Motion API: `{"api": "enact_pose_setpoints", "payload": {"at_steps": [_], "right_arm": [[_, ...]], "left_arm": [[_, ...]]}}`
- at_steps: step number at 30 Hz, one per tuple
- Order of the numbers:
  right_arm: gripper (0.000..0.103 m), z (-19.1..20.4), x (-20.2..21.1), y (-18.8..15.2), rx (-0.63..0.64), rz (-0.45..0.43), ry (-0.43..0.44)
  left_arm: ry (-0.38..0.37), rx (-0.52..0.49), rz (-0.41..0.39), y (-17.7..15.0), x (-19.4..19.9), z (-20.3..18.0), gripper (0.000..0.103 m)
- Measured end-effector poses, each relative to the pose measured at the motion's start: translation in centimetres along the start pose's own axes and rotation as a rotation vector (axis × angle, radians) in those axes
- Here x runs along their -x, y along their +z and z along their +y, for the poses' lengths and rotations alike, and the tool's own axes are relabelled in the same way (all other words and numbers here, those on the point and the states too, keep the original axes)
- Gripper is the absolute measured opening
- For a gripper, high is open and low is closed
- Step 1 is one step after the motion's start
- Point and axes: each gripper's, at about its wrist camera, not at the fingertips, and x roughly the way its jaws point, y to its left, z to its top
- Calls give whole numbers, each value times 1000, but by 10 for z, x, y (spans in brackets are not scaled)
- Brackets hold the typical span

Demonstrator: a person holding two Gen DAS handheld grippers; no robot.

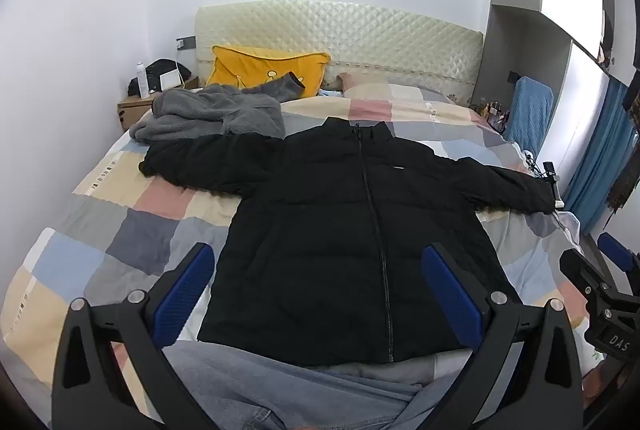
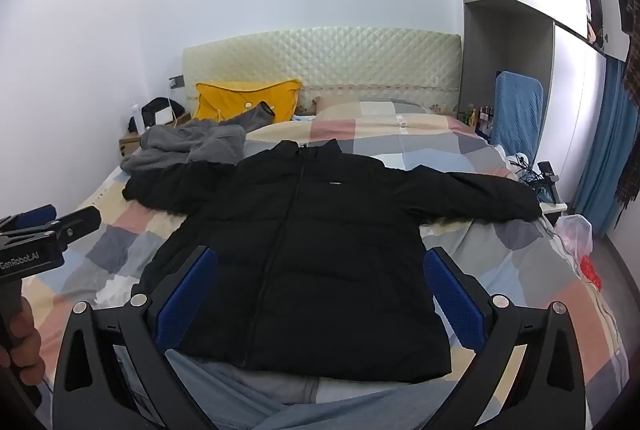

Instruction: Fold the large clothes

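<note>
A black puffer jacket point(image 1: 344, 230) lies flat and zipped on the patchwork quilt point(image 1: 132, 242), front up, collar toward the headboard, both sleeves spread sideways. My left gripper point(image 1: 318, 250) hovers over the jacket's hem with its blue pads point(image 1: 184, 294) wide apart and nothing between them. My right gripper point(image 2: 320, 254) is open the same way above the hem of the jacket point(image 2: 312, 262). Each gripper shows at the edge of the other's view: the right gripper point(image 1: 592, 254) at the right, the left gripper point(image 2: 64, 218) at the left with a hand point(image 2: 20, 342) on its handle.
Light denim jeans point(image 1: 280, 386) lie at the near bed edge under the hem. A grey fleece garment point(image 1: 208, 113) sits by the left sleeve, with a yellow pillow point(image 1: 268, 69) behind. There is a nightstand point(image 1: 132, 105) on the left, a blue-covered chair point(image 2: 518, 113) and a plastic bag point(image 2: 576, 234) on the right.
</note>
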Motion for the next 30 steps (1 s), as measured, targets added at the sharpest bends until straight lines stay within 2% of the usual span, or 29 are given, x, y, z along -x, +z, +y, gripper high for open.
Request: {"api": "enact_pose_setpoints", "payload": {"at_steps": [14, 19, 21, 30], "right_arm": [[103, 3, -1, 4, 2, 2, 1], [103, -1, -3, 2, 1, 3, 1], [103, -1, -2, 1, -1, 0, -2], [103, -2, -6, 1, 5, 17, -17]], "left_arm": [[-3, -9, -14, 1, -2, 0, 103], [-9, -8, -16, 16, 7, 10, 103], [-10, -14, -18, 8, 4, 0, 103], [-9, -14, -7, 17, 0, 9, 103]]}}
